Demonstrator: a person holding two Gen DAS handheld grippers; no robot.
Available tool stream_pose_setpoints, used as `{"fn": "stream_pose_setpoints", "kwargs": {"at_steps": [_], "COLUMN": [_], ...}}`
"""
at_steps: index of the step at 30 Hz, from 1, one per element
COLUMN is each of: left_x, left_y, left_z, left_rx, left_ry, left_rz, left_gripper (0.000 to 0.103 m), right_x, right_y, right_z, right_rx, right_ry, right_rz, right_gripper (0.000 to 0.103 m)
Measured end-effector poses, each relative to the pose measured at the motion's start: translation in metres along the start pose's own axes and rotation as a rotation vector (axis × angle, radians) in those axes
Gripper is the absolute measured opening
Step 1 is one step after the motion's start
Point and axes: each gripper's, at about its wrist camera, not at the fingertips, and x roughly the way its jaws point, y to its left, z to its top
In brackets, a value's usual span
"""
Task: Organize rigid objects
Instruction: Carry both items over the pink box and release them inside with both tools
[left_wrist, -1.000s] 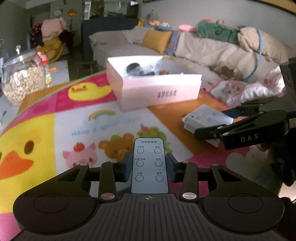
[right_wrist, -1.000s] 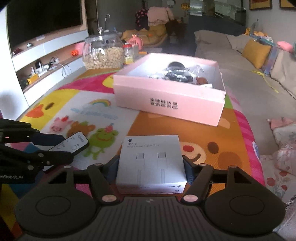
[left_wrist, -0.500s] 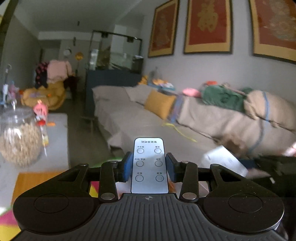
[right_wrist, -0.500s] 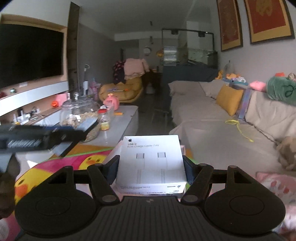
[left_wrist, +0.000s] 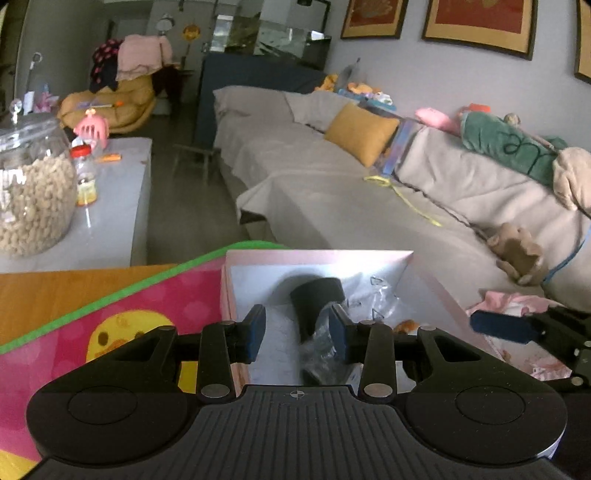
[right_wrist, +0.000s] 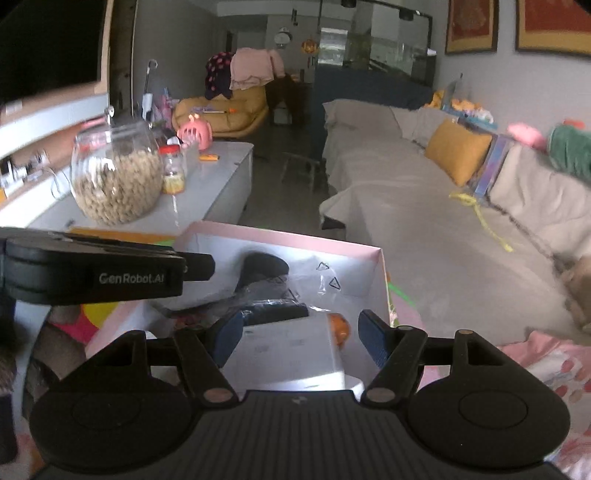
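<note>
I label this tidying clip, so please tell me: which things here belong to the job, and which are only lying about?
Job: pink box, white carton inside, black object inside.
Lying about: glass jar, small bottle, yellow cushion.

I saw a round glass jar of pale nuts (right_wrist: 117, 181) on the white low table (right_wrist: 218, 184), and a mustard-yellow cushion (left_wrist: 360, 132) on the grey-covered sofa (left_wrist: 295, 173).

Pink box (left_wrist: 424, 273) near wall hidden behind left gripper (left_wrist: 297, 334) body. White carton (right_wrist: 291, 354) print blurred, unreadable; near end hidden under right gripper (right_wrist: 301, 338). Black items (right_wrist: 266, 267) in box partly covered by clear bags, identity unclear. Jar (left_wrist: 33, 184) cut by left picture edge.
</note>
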Motion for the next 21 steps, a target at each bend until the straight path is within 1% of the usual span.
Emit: {"fn": "stream_pose_setpoints", "kwargs": {"at_steps": [3, 7, 9, 11, 12, 14, 17, 19, 21], "left_x": [-0.008, -0.039, -0.064, -0.090, -0.102, -0.123, -0.139, -0.144, -0.144], "left_y": [0.004, -0.004, -0.014, -0.017, -0.017, -0.016, -0.011, -0.005, 0.001], "left_z": [-0.001, -0.008, -0.018, -0.038, -0.047, -0.074, -0.109, -0.129, -0.140], "left_rx": [0.002, 0.032, 0.081, 0.129, 0.149, 0.174, 0.197, 0.194, 0.167], "left_ry": [-0.011, -0.064, -0.082, -0.115, -0.119, -0.083, 0.013, 0.071, 0.116], "left_rz": [-0.014, -0.018, 0.015, 0.054, 0.070, 0.102, 0.151, 0.186, 0.199], "left_gripper": [0.041, 0.041, 0.041, 0.041, 0.041, 0.042, 0.042, 0.042, 0.042], "right_x": [-0.002, -0.013, -0.023, -0.039, -0.048, -0.063, -0.081, -0.085, -0.084], "right_y": [0.006, 0.003, 0.000, -0.006, -0.008, -0.012, -0.013, -0.010, -0.004], "right_z": [-0.003, -0.003, -0.007, -0.019, -0.027, -0.046, -0.073, -0.090, -0.103], "right_rx": [-0.028, 0.000, 0.026, 0.063, 0.082, 0.104, 0.113, 0.124, 0.121], "right_ry": [-0.005, -0.014, -0.019, -0.032, -0.035, -0.034, 0.003, 0.044, 0.085], "right_rz": [-0.009, 0.004, 0.006, 0.012, 0.020, 0.036, 0.038, 0.036, 0.047], "right_gripper": [0.073, 0.074, 0.076, 0.080, 0.082, 0.083, 0.083, 0.083, 0.083]}}
